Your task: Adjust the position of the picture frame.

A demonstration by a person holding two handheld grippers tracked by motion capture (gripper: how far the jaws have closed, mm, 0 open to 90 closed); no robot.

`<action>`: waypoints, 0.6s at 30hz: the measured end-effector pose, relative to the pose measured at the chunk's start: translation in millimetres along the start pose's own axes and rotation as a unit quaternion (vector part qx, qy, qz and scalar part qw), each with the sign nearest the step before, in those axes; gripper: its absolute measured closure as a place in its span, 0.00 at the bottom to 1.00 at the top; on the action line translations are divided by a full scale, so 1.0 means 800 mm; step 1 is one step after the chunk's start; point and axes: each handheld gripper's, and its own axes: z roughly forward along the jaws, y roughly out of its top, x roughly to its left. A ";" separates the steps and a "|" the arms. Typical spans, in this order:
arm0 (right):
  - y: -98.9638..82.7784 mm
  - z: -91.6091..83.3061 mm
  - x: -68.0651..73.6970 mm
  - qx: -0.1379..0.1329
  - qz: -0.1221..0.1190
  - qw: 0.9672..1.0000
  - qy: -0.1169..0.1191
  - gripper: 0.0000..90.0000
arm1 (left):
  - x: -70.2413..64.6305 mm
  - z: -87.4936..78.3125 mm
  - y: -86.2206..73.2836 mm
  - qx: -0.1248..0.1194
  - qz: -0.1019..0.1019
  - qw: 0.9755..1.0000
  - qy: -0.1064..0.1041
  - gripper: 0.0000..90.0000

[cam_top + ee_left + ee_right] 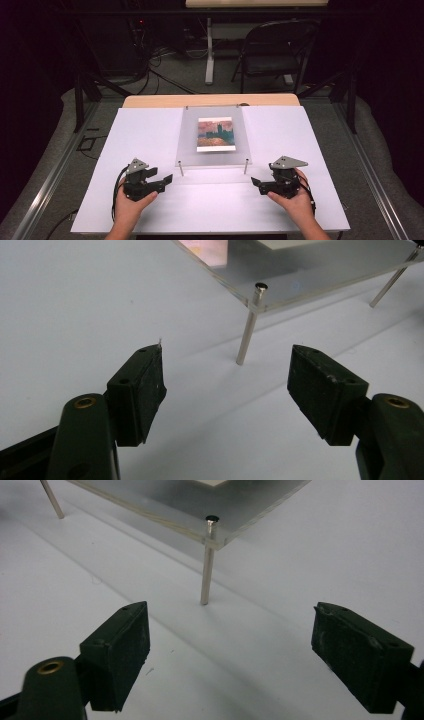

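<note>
Left gripper [167, 180]: sitting low over the white sheet [150, 135], near side, left of the clear plate; fingers [142, 390] standing wide, gripping nothing
Right gripper [256, 183]: mirroring it on the right, pointing inward; fingers [120, 650] standing wide, gripping nothing
Clear plate [187, 140]: see-through panel standing raised on thin metal posts at the middle of the table [210, 100], between and beyond the two grippers
Picture card [215, 134]: lying flat on the clear plate, near its centre; showing orange, red and blue-green colours
Near-left post [181, 169]: standing upright just beyond the left gripper, apart from it; in the left gripper view [248, 325] showing ahead between the fingers, untouched
Near-right post [246, 166]: standing upright just beyond the right gripper; in the right gripper view [207, 562] showing ahead between the fingers, untouched
Hands: left hand [131, 202] and right hand [295, 200] coming in from the near edge, each wrapping its gripper
Background: dark folding chair [275, 50] standing on the floor beyond the table
</note>
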 end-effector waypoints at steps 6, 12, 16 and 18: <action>0.010 -0.005 -0.008 -0.007 0.005 1.000 0.001 0.12 | 0.010 -0.001 0.010 -0.004 -0.011 1.000 0.006 0.27; 0.022 -0.004 -0.015 0.003 0.015 1.000 0.003 0.03 | 0.018 -0.004 0.029 -0.013 -0.015 1.000 -0.010 0.27; 0.035 -0.004 -0.025 0.003 0.016 1.000 -0.002 0.00 | 0.021 -0.007 0.052 -0.026 -0.010 1.000 -0.013 0.27; 0.044 -0.003 -0.030 0.005 0.020 1.000 0.000 0.00 | 0.024 -0.005 0.064 -0.026 -0.011 0.999 -0.023 0.27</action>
